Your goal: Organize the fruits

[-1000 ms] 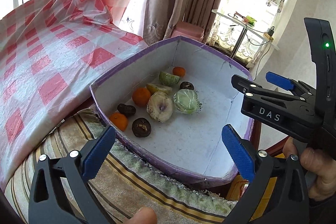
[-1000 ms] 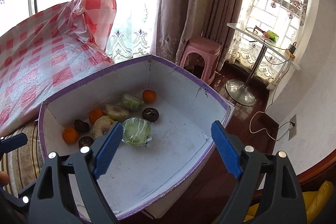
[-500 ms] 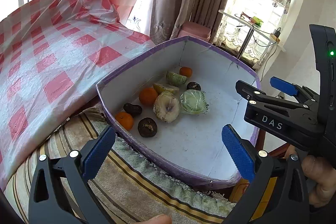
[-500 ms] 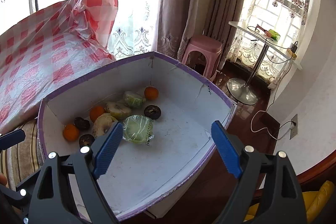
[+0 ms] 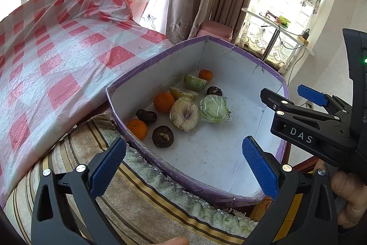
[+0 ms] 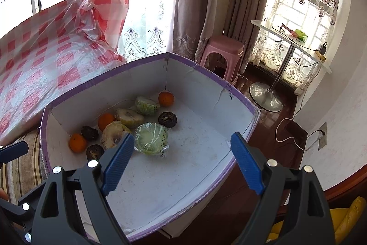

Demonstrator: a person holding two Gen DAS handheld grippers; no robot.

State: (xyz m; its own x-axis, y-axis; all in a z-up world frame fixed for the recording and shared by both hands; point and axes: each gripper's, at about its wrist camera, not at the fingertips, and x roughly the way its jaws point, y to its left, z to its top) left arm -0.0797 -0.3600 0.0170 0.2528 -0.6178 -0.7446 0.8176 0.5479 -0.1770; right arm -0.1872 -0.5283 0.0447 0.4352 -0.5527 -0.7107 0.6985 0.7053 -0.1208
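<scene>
A white box with a purple rim [image 5: 160,56] [image 6: 206,72] holds the fruits in its far left part. There are oranges [image 5: 163,102] [image 6: 166,98], dark brown fruits [image 5: 163,136] [image 6: 167,119], a large pale cut fruit [image 5: 184,114] [image 6: 113,133], green cut pieces [image 5: 195,82] [image 6: 146,105] and a plastic-wrapped green one [image 5: 213,108] [image 6: 151,138]. My left gripper [image 5: 183,167] is open and empty above the box's near rim. My right gripper [image 6: 181,162] is open and empty above the box floor; it also shows in the left wrist view [image 5: 296,102].
A table with a red-and-white checked plastic cover [image 5: 57,56] stands left of the box. A striped towel-covered seat [image 5: 142,194] lies under the box's near edge. A pink stool [image 6: 226,49] and a small round-based table [image 6: 289,38] stand by the curtains.
Both grippers have shifted slightly, so the box and fruits sit a little further right and lower in the left wrist view. Both stay open and empty.
</scene>
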